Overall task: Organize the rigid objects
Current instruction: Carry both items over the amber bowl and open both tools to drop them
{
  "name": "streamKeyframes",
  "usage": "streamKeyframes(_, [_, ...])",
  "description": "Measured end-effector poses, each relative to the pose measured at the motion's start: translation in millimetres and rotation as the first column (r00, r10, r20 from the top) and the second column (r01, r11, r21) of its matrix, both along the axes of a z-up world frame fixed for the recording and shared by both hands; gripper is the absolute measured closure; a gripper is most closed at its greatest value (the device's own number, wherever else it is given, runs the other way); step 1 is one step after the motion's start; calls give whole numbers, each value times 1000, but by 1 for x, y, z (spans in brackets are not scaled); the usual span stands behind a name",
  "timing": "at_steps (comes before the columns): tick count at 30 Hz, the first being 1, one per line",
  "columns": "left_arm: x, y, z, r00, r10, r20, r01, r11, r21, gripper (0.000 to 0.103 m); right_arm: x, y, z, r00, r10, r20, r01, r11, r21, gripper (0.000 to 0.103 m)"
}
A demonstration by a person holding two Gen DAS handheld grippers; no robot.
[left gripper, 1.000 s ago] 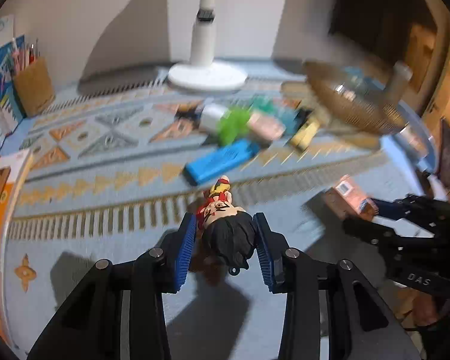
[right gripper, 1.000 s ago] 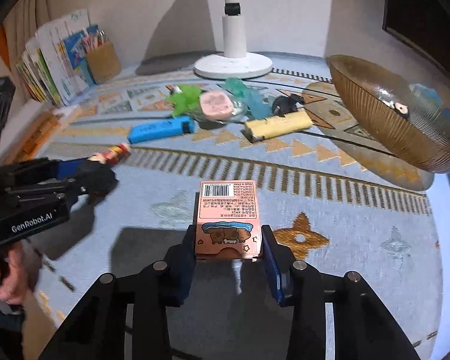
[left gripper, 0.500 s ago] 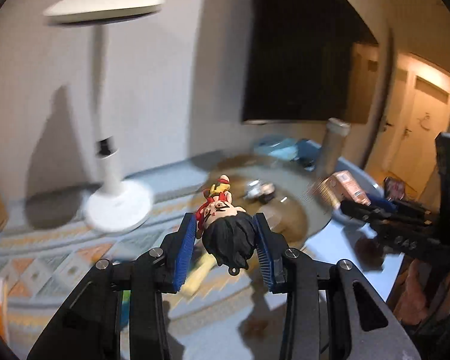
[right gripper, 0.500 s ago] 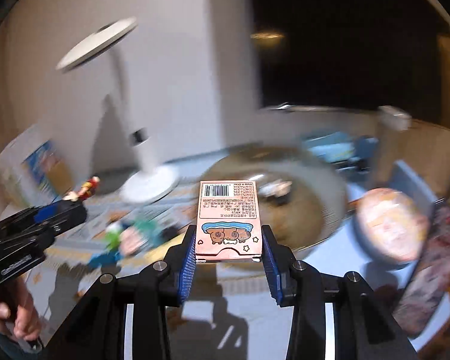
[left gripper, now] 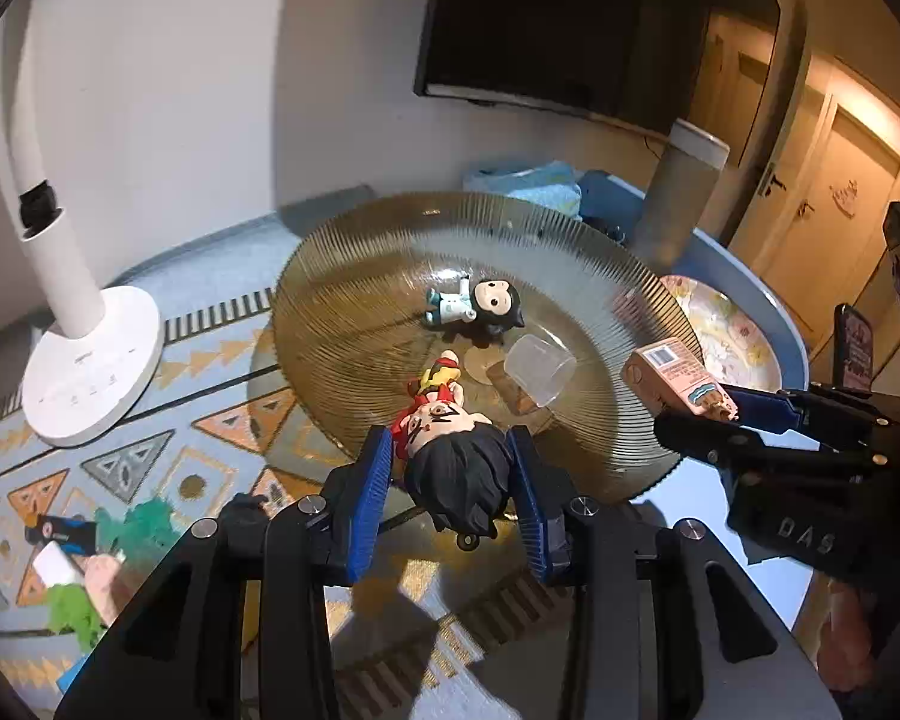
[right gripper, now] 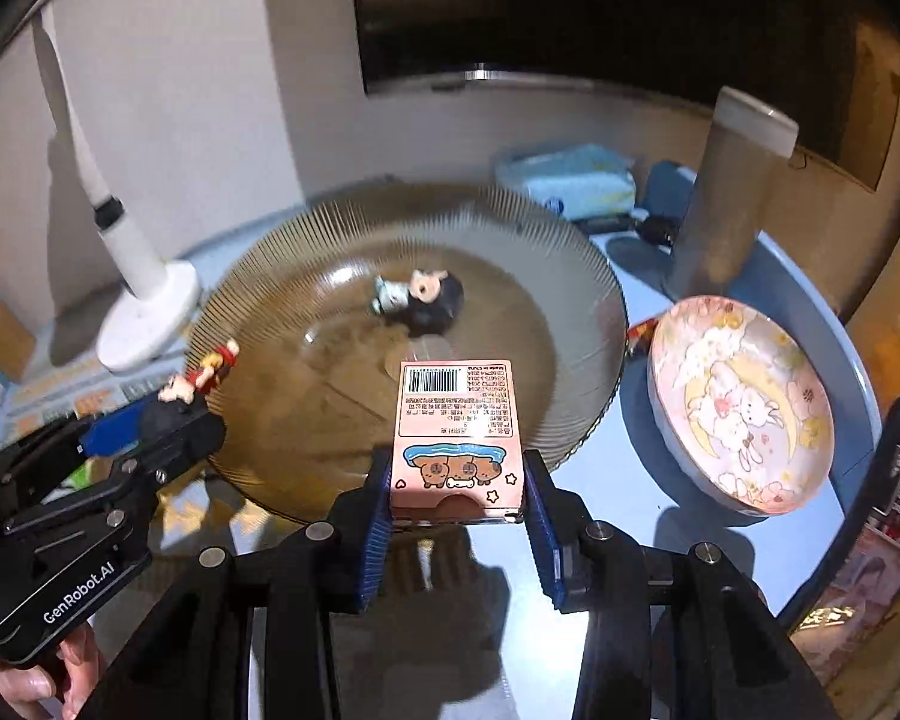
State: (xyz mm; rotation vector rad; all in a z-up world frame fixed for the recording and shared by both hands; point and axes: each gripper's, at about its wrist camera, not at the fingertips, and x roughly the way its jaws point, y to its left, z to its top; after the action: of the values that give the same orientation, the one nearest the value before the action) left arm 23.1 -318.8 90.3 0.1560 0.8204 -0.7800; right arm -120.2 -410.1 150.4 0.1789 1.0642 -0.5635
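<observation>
Task is looking partly done. One small black-haired figurine in a pale outfit (left gripper: 471, 307) is already lying inside the big ribbed amber glass bowl (left gripper: 600, 420), next to a clear plastic cup (left gripper: 540, 369) tipped on its side. Two more items are hanging in the grips, not yet dropped. Off to the left on the patterned blue-and-orange table mat (left gripper: 150, 456), a jumble of green, pink & blue bits (left gripper: 90, 564) is lying unsorted, so more trips are prob. left.

The left gripper (left gripper: 453, 477) is angling down toward the bowl's near rim, jaws narrowed onto the head of a black-haired toy figure in red & yellow (left gripper: 450, 450), feet pointing into the bowl. The right gripper (right gripper: 456, 498) is pitching down more steeply over the bowl's near-right rim, jaws pinching the lower sides of a flat pink cardboard box w/ a barcode and cartoon dogs (right gripper: 456, 432). Both grippers are sitting close together, side by side. A pink floral plate (right gripper: 744, 402) is sitting just right of the bowl, empty.
</observation>
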Motion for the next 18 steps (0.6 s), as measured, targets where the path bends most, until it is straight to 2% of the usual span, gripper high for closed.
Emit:
streamKeyframes(3, [5, -4, 0, 1000, -4, -21, 4, 1000, 1, 66, 2, 1, -1, 1000, -12, -22, 11, 999, -40, 63])
streamKeyframes(4, [7, -4, 2, 1000, 1, -23, -1, 1000, -4, 57, 3, 0, -1, 1000, -15, -26, 14, 999, -36, 62])
streamKeyframes(5, [8, -1, 6, 1000, 11, -17, -11, 1000, -14, 46, 3, -2, -1, 999, -19, -28, 18, 999, -30, 57])
streamKeyframes(7, [6, 10, 16, 1000, 28, 8, -27, 998, -50, 32, 2, -4, 0, 999, -29, -24, 28, 999, -36, 53])
streamKeyframes(8, [4, 19, 22, 999, 39, 24, -37, 997, -70, 30, 0, -4, 4, 999, -33, -11, 32, 999, -42, 53])
streamKeyframes(14, [-5, 92, 55, 991, 128, 46, -119, 980, -162, 30, -15, 2, 25, 995, -54, 85, 54, 999, -3, 53])
streamKeyframes(18, [-18, 158, 71, 971, 227, 72, -210, 959, -193, 30, -19, 21, 38, 990, -30, 139, 27, 999, 22, 53])
